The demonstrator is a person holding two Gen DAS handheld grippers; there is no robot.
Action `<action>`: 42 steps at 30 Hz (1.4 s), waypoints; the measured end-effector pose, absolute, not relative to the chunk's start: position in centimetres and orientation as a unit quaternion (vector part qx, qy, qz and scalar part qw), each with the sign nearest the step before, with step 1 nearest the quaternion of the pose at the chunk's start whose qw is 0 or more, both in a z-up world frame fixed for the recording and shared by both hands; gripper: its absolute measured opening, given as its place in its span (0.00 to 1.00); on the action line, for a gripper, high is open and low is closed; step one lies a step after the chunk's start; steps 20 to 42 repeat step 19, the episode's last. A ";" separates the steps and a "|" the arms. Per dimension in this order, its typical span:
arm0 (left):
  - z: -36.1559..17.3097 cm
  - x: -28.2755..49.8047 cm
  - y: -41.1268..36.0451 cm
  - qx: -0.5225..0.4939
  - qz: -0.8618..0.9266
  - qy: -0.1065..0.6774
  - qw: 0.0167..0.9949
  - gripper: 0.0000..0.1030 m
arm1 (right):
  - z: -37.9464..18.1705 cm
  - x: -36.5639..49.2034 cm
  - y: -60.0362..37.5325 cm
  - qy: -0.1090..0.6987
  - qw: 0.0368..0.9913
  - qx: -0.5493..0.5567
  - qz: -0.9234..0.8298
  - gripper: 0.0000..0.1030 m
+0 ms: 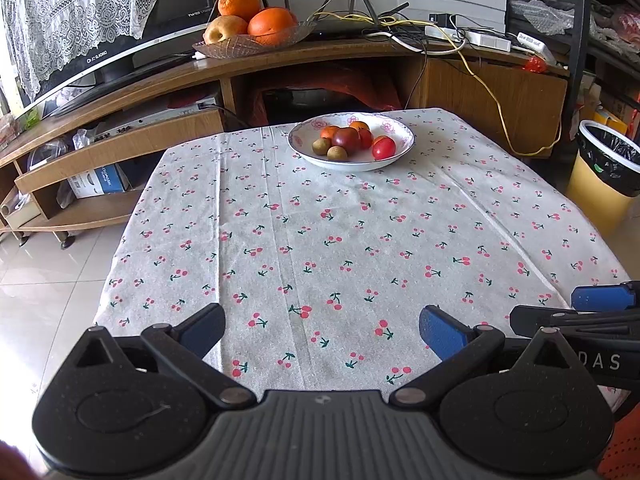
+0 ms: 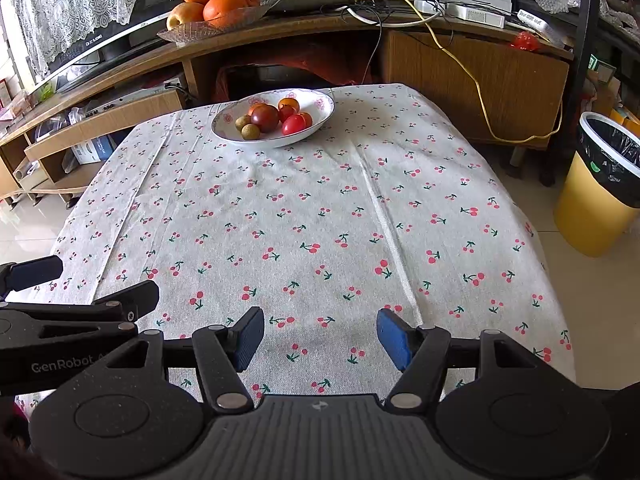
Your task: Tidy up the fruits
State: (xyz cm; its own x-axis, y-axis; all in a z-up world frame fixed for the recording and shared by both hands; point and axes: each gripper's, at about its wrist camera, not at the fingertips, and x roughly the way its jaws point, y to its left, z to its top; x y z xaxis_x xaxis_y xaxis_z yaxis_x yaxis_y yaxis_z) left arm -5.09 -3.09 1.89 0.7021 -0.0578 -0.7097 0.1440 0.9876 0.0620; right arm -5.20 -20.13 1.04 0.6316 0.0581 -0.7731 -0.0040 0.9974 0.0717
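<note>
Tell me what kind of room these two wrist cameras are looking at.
Most likely a home living room. A low wooden media cabinet carries a black television draped with white lace. A table under a cherry-print cloth holds a white floral bowl of small fruits, and a yellow waste bin stands on the tiled floor.

Bare cherry-print tablecloth point(image 1: 320, 232) fills the centre and lower frame, unobstructed. Only the fruit bowl point(image 1: 394, 156), upper centre, interrupts it. Yellow bin point(image 1: 596, 196) flanks the right edge; wooden cabinet point(image 1: 280, 60) closes the top.

Wooden TV stand point(image 1: 360, 56), glossy tiled floor point(image 1: 48, 280), apparently daylit.
</note>
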 end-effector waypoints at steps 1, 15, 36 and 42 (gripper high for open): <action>1.9 -5.1 -3.1 0.057 -0.055 0.382 0.921 1.00 | 1.0 -5.2 -20.1 0.429 0.903 0.031 0.017 0.57; 1.8 -5.1 -3.2 0.057 -0.054 0.380 0.922 1.00 | 0.9 -5.0 -20.2 0.430 0.902 0.033 0.017 0.57; 1.9 -5.1 -3.2 0.059 -0.053 0.374 0.924 1.00 | 1.0 -5.0 -20.2 0.428 0.903 0.031 0.018 0.57; 1.9 -5.1 -3.2 0.059 -0.053 0.374 0.924 1.00 | 1.0 -5.0 -20.2 0.428 0.903 0.031 0.018 0.57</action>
